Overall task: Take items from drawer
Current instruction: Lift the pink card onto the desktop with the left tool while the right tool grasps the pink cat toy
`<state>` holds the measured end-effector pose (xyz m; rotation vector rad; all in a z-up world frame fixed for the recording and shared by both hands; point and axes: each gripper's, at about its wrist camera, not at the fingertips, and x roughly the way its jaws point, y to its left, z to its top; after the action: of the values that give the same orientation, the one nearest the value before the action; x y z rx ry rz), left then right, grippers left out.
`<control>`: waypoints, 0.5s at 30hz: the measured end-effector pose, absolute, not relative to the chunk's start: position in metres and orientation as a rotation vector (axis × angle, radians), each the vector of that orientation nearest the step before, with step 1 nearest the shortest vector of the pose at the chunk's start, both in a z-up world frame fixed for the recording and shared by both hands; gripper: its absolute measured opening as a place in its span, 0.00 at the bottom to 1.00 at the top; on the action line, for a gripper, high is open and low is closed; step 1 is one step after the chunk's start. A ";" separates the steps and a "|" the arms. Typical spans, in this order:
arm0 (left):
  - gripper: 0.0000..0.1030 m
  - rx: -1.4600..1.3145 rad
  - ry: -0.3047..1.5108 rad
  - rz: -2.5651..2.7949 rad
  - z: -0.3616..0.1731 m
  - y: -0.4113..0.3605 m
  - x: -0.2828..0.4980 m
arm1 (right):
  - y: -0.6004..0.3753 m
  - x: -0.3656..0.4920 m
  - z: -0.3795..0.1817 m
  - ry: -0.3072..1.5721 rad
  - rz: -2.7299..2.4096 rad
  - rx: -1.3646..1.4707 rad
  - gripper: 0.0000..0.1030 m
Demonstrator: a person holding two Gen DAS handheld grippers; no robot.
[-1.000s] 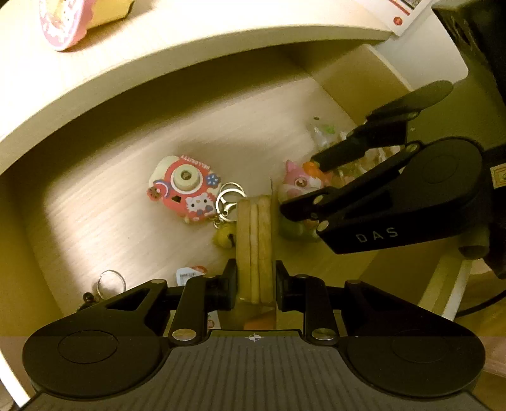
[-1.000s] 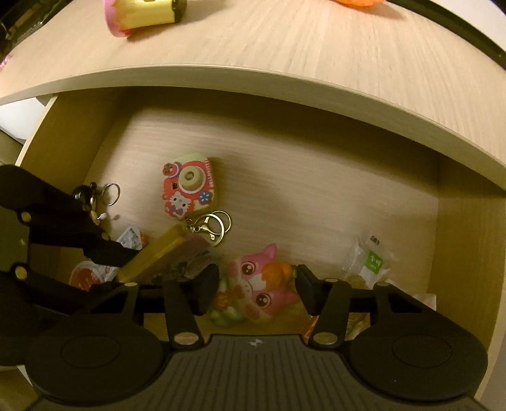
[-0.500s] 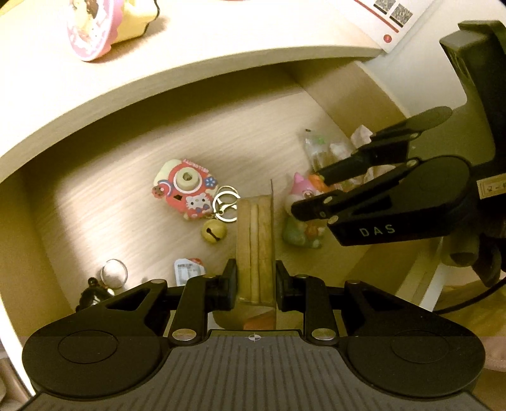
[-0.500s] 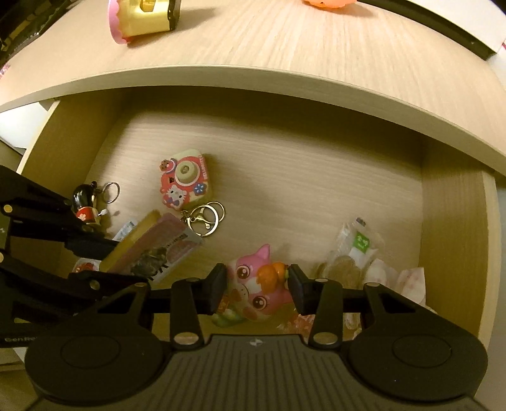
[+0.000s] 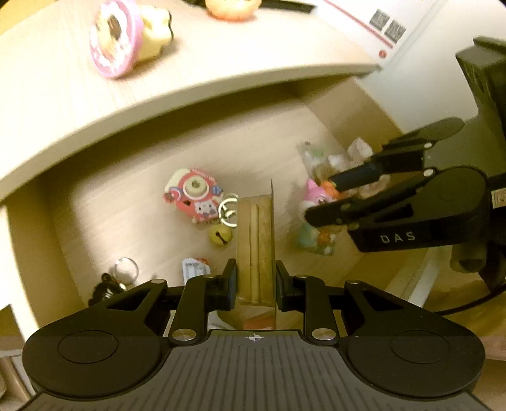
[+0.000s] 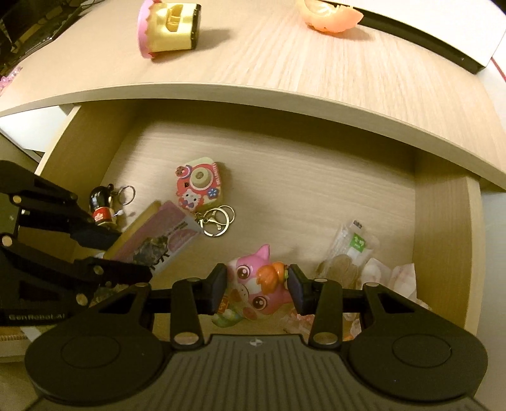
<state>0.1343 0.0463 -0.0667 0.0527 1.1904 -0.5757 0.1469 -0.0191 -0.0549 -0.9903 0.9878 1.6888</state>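
The drawer (image 6: 300,177) stands open under the desk top. My left gripper (image 5: 255,281) is shut on a flat yellowish packet (image 5: 255,240) held on edge above the drawer floor. The right wrist view shows the same packet's pink printed face (image 6: 158,234), at the left between the left gripper's fingers (image 6: 126,272). My right gripper (image 6: 256,289) is shut on a pink cat toy (image 6: 253,284), one pad against each side. In the left wrist view that toy (image 5: 316,199) sits between the right gripper's fingers (image 5: 329,211) at the drawer's right side.
On the drawer floor lie a pink camera toy (image 6: 199,186) with key rings (image 6: 218,221), a yellow bell (image 5: 220,235), a small doll keychain (image 6: 101,208) and clear snack packets (image 6: 351,249). A pink-and-yellow toy (image 6: 167,28) and an orange object (image 6: 329,15) rest on the desk top (image 6: 284,63).
The right gripper's fingers closed in on the pink cat toy. Both grippers have drawn up and back from the drawer floor, the left one still carrying the packet.
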 end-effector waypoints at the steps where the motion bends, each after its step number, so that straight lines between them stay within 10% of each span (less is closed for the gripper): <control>1: 0.26 0.047 1.177 -0.574 -0.060 0.049 0.133 | -0.021 0.148 -0.051 0.983 1.692 -0.984 0.40; 15: 0.26 -0.117 0.601 -0.404 0.137 0.125 0.200 | -0.009 0.225 0.137 0.613 1.676 -0.365 0.39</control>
<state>0.2000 0.1250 0.1367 -0.1167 0.6006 -0.4045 0.2250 -0.0090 0.1374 -0.3650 0.6128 1.6762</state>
